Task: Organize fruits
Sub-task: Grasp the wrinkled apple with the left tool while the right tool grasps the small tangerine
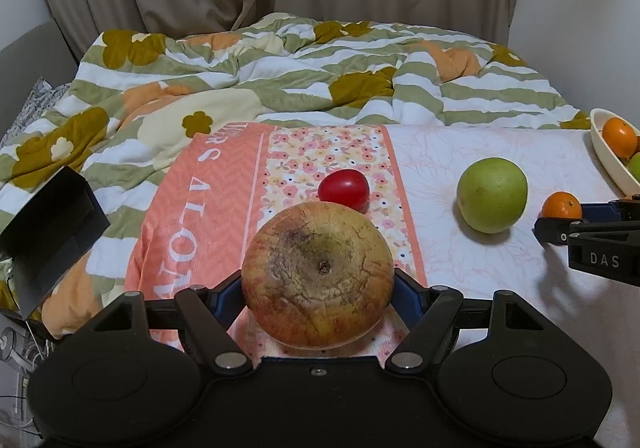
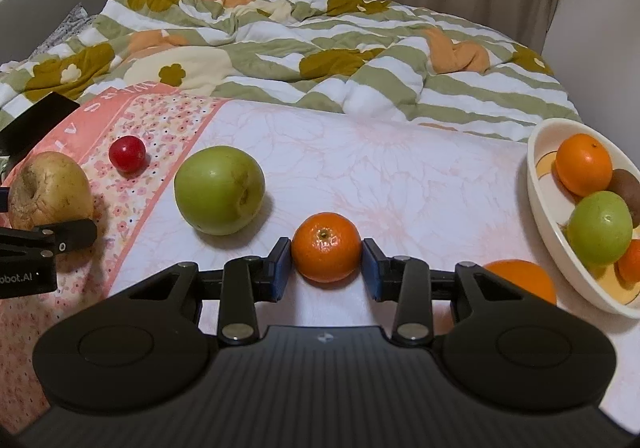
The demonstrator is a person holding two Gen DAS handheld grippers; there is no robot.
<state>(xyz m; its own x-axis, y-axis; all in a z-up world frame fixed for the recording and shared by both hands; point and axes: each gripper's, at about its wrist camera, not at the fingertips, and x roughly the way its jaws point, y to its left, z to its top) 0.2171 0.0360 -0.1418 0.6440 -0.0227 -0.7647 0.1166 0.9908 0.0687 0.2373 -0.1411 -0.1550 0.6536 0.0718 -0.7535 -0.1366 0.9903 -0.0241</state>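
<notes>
At the far left, the left gripper (image 1: 318, 288) is clamped around a big yellowish-brown apple (image 1: 317, 274), its blue pads pressed against both sides of the fruit, over the pink flowered cloth (image 1: 208, 184). Just behind the apple sits a small red tomato (image 1: 344, 189) on the same cloth. Further right, a green apple (image 2: 219, 195) rests alone on the pale sheet (image 2: 400, 176). Next, the right gripper (image 2: 326, 262) brackets a small tangerine (image 2: 326, 246) that sits on the sheet; its pads (image 2: 280, 264) lie right at the fruit's sides, though I cannot tell whether they press it. Beside it lies another orange (image 2: 524, 280), partly hidden, near a cream bowl (image 2: 538, 184) holding more fruit.
</notes>
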